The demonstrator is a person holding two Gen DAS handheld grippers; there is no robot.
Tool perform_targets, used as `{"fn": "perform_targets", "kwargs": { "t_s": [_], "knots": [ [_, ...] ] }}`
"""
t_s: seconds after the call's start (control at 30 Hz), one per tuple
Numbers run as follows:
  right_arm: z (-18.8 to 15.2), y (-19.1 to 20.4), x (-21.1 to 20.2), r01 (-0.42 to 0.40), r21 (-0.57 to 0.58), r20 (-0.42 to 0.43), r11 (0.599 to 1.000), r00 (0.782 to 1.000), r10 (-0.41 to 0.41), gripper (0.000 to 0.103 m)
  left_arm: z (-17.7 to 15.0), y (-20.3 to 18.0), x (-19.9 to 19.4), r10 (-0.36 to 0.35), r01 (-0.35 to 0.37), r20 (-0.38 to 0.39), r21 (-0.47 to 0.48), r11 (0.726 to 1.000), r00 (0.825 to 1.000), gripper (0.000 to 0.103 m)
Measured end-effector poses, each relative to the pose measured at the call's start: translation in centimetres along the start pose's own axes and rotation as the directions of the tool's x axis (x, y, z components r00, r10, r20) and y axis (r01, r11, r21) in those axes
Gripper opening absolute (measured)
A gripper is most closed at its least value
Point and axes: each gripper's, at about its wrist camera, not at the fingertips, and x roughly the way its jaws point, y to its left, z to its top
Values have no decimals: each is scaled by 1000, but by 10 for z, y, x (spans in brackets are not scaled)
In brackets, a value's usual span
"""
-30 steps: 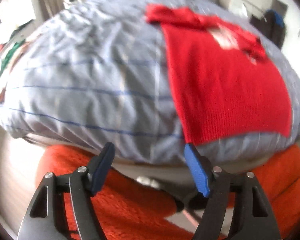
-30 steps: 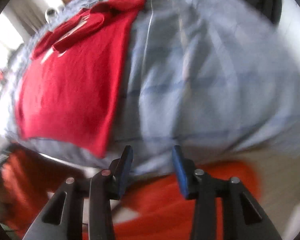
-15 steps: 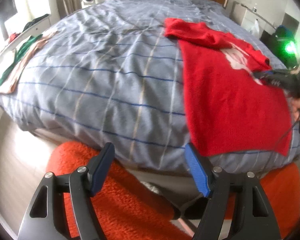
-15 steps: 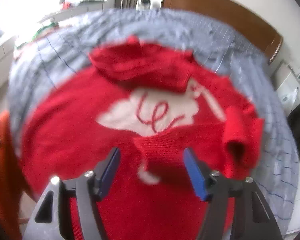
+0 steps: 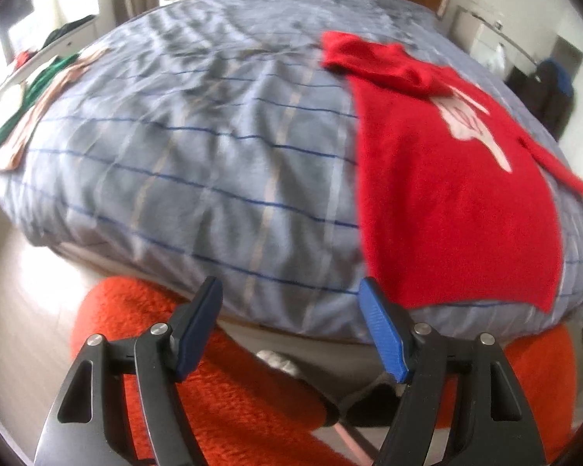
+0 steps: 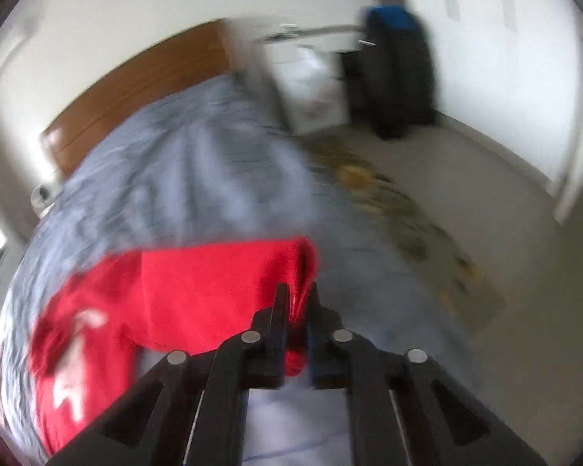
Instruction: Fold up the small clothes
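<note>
A red knit sweater (image 5: 454, 194) with a white motif lies on the right side of a grey-blue striped bed (image 5: 213, 147). Its right sleeve (image 5: 555, 167) is stretched out to the right. My left gripper (image 5: 291, 310) is open and empty, held off the foot of the bed, left of the sweater's hem. In the blurred right wrist view my right gripper (image 6: 297, 303) is shut on the red sleeve (image 6: 221, 291) and holds it pulled out from the sweater's body (image 6: 70, 349).
An orange fluffy rug (image 5: 252, 396) lies on the floor below the left gripper. Folded green and beige clothes (image 5: 31, 97) lie at the bed's left edge. A wooden headboard (image 6: 136, 89), a white nightstand (image 6: 311, 81) and a dark bag (image 6: 396, 70) stand beyond the bed.
My right gripper went from open above the sweater to shut on the sleeve, and has swung it out to the right. The left gripper has stayed open, shifting only slightly.
</note>
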Motion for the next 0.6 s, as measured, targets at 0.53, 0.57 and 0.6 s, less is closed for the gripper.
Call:
{"fn": "perform_targets", "kwargs": {
  "t_s": [0.53, 0.57, 0.6],
  "knots": [
    [-61, -113, 26, 4, 334, -99, 943, 995, 31, 11, -2, -11, -5, 36, -36, -3, 44, 998, 999, 75],
    [-59, -114, 18, 20, 328, -82, 944, 997, 8, 13, -2, -9, -2, 40, -39, -9, 41, 998, 999, 75],
    [-57, -113, 11, 14, 318, -68, 948, 998, 8, 13, -1, -9, 1, 43, -42, -19, 39, 998, 999, 75]
  ]
}}
